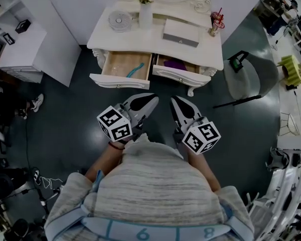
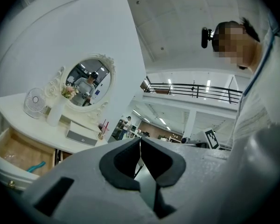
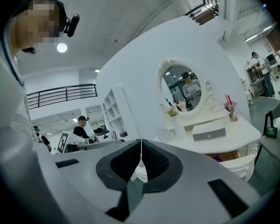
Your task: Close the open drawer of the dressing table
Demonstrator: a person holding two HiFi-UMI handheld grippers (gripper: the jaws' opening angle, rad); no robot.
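Two drawers stand open under the white surface point(image 1: 140, 34): left drawer point(image 1: 119, 80), right drawer point(image 1: 180, 75). Jaws together and empty, left tool point(image 1: 151, 98) and right tool point(image 1: 176, 100) hang near the fronts, apart from them. Best: press each front at its centre and push straight in.

bright ceiling lights, fisheye edges (dark corners)

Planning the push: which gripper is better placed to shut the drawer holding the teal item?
Left. The left gripper is nearer the teal-item drawer; the right gripper faces the other open drawer. Both are shut.
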